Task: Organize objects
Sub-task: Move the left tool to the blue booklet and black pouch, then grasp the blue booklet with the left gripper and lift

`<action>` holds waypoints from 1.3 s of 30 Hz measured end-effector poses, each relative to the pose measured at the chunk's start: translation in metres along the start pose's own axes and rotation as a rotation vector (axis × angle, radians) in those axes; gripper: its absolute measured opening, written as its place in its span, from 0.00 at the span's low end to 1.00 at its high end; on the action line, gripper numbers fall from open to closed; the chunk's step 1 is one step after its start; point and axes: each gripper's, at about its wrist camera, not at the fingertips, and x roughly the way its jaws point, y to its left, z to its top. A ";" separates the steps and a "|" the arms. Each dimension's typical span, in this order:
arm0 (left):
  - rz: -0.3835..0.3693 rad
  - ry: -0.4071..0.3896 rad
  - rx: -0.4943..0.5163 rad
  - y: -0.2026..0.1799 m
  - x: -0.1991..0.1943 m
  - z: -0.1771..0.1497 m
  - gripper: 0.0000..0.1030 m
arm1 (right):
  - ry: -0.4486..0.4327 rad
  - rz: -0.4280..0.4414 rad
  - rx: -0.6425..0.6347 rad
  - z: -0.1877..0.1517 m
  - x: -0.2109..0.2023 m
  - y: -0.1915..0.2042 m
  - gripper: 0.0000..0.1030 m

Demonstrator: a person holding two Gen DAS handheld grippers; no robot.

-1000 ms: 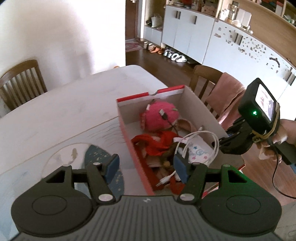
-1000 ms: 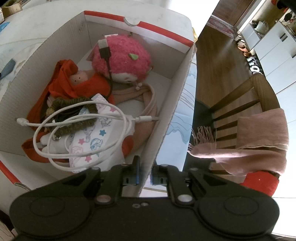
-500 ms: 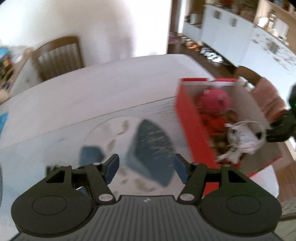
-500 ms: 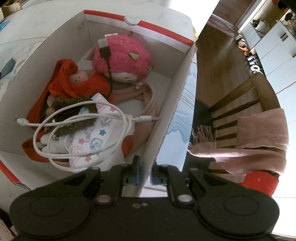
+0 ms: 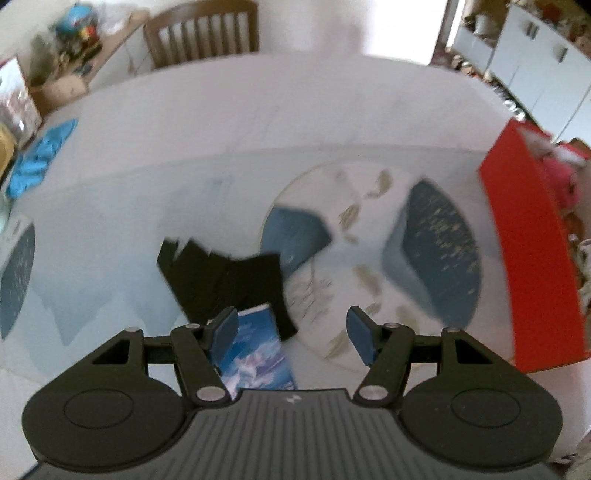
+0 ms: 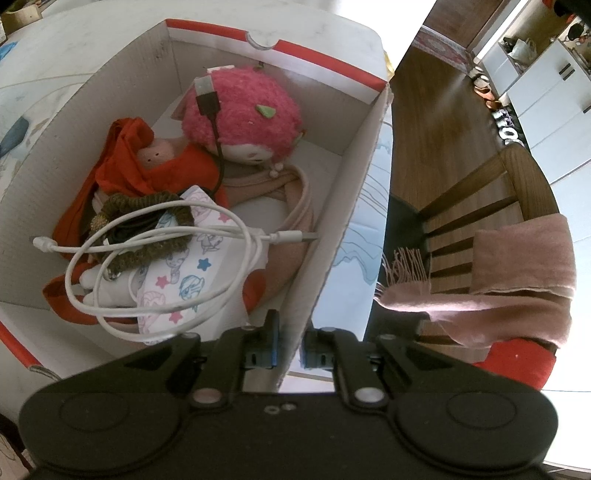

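Note:
A red cardboard box (image 6: 354, 192) stands on the table, and its red outer side (image 5: 532, 258) shows at the right of the left wrist view. Inside lie a pink plush doll (image 6: 247, 110), a red-clothed doll (image 6: 155, 162), a patterned pouch (image 6: 184, 280), a white cable (image 6: 159, 251) and a black USB cable (image 6: 208, 103). My right gripper (image 6: 290, 347) is shut on the box's near side wall. My left gripper (image 5: 291, 326) hangs open above the table with nothing between its fingers. Just beyond its left finger lie a black cloth (image 5: 225, 277) and a blue booklet (image 5: 255, 354).
The table carries a pale printed cover (image 5: 221, 147) with a round blue pattern (image 5: 369, 266). A blue cloth (image 5: 37, 158) lies at the far left. One wooden chair (image 5: 203, 29) stands behind the table; another chair (image 6: 498, 206) draped with a pink scarf (image 6: 517, 280) is beside the box.
The left gripper has swung left and down, away from the box, and now hangs over the black cloth and blue booklet. The right gripper has kept still, clamped on the box wall.

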 end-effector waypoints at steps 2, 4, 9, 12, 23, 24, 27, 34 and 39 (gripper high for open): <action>-0.003 0.023 -0.017 0.004 0.010 -0.004 0.62 | 0.000 -0.001 0.002 0.000 0.000 0.000 0.09; -0.003 0.041 -0.033 0.007 0.020 -0.008 0.62 | 0.001 -0.002 0.003 0.000 0.000 0.000 0.09; 0.016 0.052 -0.056 0.015 0.034 -0.015 0.62 | 0.002 -0.002 0.003 0.000 0.000 0.000 0.09; 0.018 0.042 -0.064 0.018 0.035 -0.015 0.62 | 0.002 -0.002 0.004 0.000 0.000 0.000 0.09; 0.068 0.033 -0.050 0.022 0.033 -0.015 0.38 | 0.001 -0.003 0.006 0.000 -0.001 0.000 0.09; 0.070 0.034 -0.049 0.022 0.033 -0.015 0.38 | 0.001 -0.003 0.006 0.000 -0.001 0.000 0.09; 0.113 0.028 -0.044 0.021 0.032 -0.015 0.43 | 0.001 -0.003 0.007 0.000 -0.001 0.000 0.09; 0.113 0.045 -0.088 0.030 0.036 -0.015 0.65 | 0.000 -0.003 0.005 0.000 -0.002 -0.001 0.09; 0.103 0.083 -0.151 0.038 0.046 -0.016 0.65 | -0.001 -0.004 0.006 0.000 -0.003 -0.002 0.09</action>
